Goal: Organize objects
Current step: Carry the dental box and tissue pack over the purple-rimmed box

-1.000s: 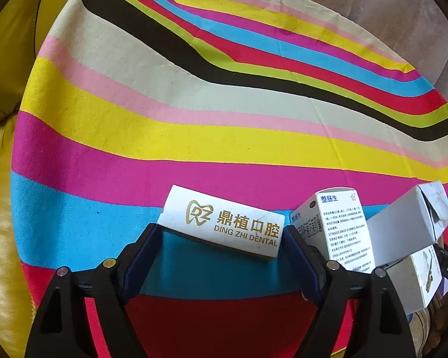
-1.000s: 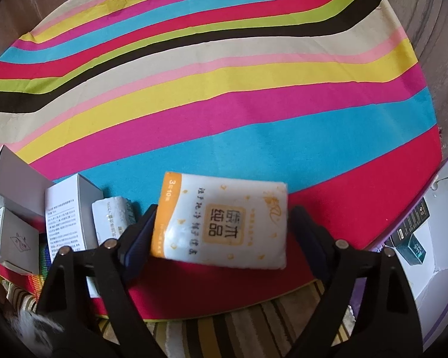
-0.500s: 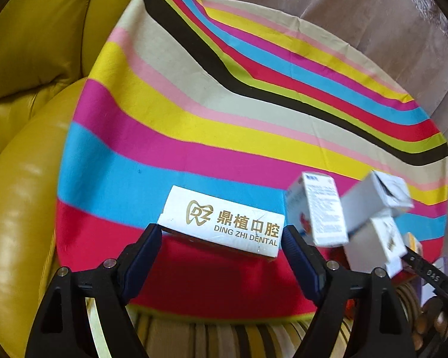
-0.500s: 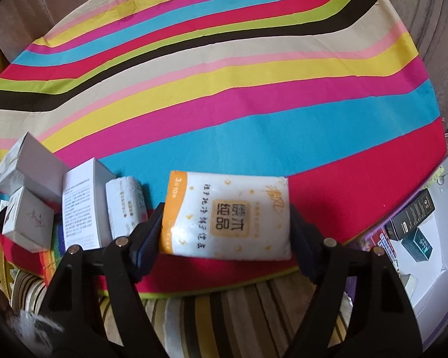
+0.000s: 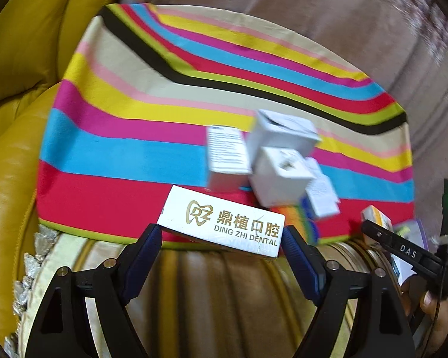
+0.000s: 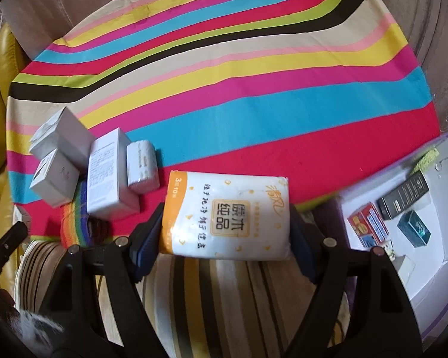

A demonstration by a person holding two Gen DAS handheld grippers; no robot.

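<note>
A white carton printed "DING ZHI DENTAL" [image 5: 224, 219] hangs above the near edge of the round table with the striped cloth [image 5: 128, 146], and my left gripper [image 5: 221, 234] is shut on its two ends. In the right wrist view a white and orange tissue pack [image 6: 228, 217] is lifted over the table's near rim, with my right gripper [image 6: 226, 213] shut on it and both pads pressing its sides. A cluster of white boxes [image 6: 104, 176] and a small wrapped tissue pack [image 6: 142, 168] stay on the cloth [image 6: 254, 89] at the left.
A rainbow-coloured item [image 6: 74, 223] lies by the boxes at the table's edge. A white tray with a purple rim [image 6: 433, 283] at the right holds several small cartons. A yellow leather sofa [image 5: 18, 95] stands left of the table. A striped seat [image 6: 239, 298] lies below.
Both grippers drew back and up from the table with their loads, so more of its near edge shows. The right jaws closed in on the tissue pack.
</note>
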